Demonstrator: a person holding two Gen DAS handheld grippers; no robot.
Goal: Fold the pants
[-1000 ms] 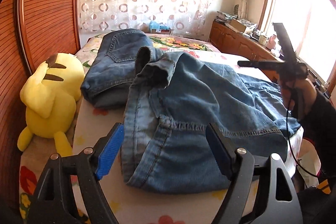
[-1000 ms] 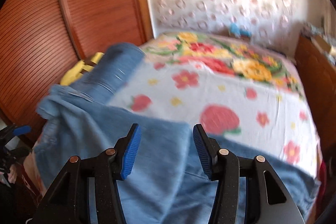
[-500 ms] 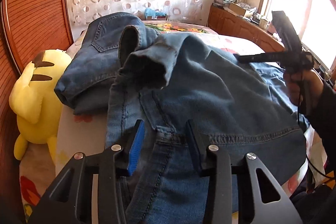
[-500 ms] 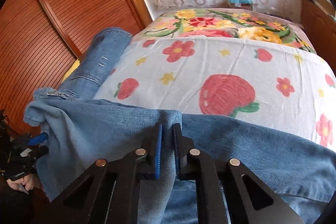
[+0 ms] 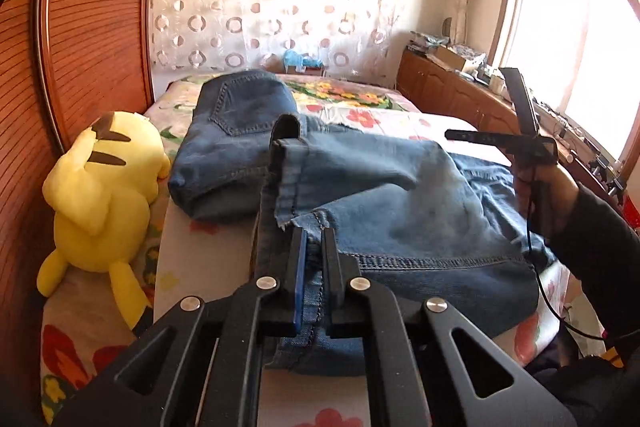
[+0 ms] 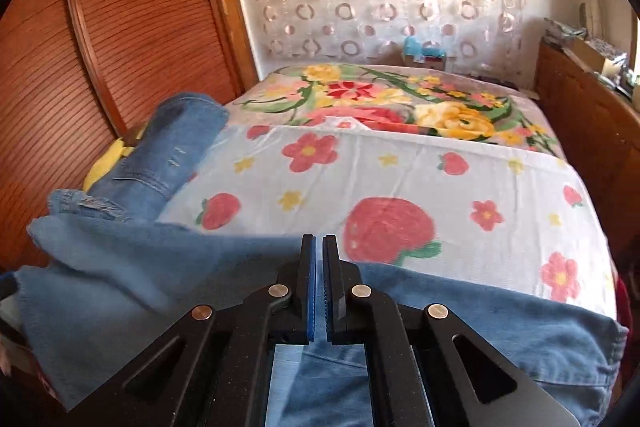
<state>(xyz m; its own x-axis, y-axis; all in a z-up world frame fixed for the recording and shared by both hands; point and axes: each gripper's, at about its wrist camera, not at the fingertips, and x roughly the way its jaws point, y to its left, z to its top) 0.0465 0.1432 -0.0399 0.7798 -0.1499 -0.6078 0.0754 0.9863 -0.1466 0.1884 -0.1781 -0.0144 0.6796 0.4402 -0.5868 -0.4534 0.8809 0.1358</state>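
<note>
The light-blue pants point(image 5: 400, 211) lie across the near edge of the bed point(image 6: 400, 171). The left gripper point(image 5: 313, 239) is clamped on their stitched seam, denim running off toward three o'clock. The right gripper point(image 6: 319, 247) pinches the far fabric edge, closed tight.

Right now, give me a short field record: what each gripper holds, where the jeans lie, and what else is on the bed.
left gripper: shut on light jeans
right gripper: shut on light jeans, far edge
light jeans: spread across bed, a cuff raised
darker jeans: folded, beside light jeans
yellow plush toy: at bed's left edge
</note>
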